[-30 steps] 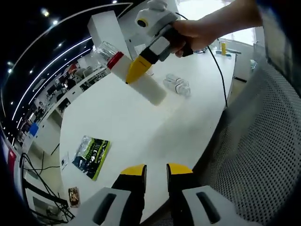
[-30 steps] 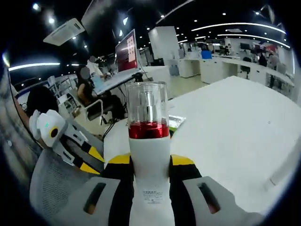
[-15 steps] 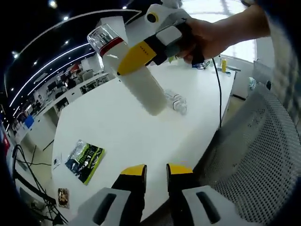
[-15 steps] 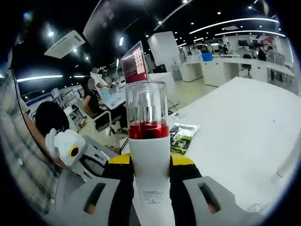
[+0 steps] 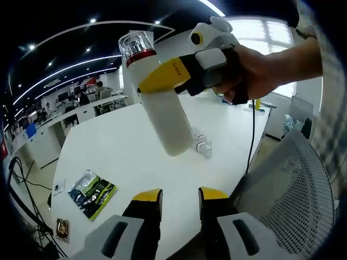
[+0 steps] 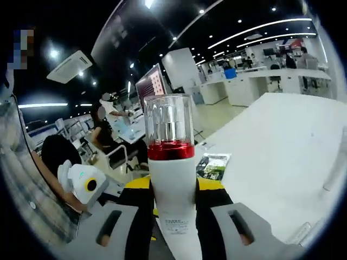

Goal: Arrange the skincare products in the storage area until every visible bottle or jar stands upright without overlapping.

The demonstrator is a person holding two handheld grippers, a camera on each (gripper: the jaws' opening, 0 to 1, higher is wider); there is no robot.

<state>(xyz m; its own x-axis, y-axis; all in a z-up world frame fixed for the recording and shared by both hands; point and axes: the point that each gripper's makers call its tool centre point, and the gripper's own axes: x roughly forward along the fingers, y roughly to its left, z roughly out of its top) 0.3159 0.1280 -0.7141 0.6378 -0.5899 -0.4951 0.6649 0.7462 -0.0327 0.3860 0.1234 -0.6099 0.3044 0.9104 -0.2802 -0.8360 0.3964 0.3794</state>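
1. Right gripper clamps a white bottle mid-body, aloft above the table.
2. Left gripper hangs slightly parted, empty.
3. Risk: the tilted bottle may topple on landing, or knock the small bottles lying below.

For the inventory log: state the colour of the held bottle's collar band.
Red band, clearest in right gripper view.

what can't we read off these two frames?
- Tall white pump bottle with red collar and clear cap: base cut off by the bottom edge in the right gripper view; small label print too blurred to read.
- Small clear bottles lying on the white table: left gripper view, partly behind the white bottle, count unclear.
- Green and black foil packet: print too small to read.
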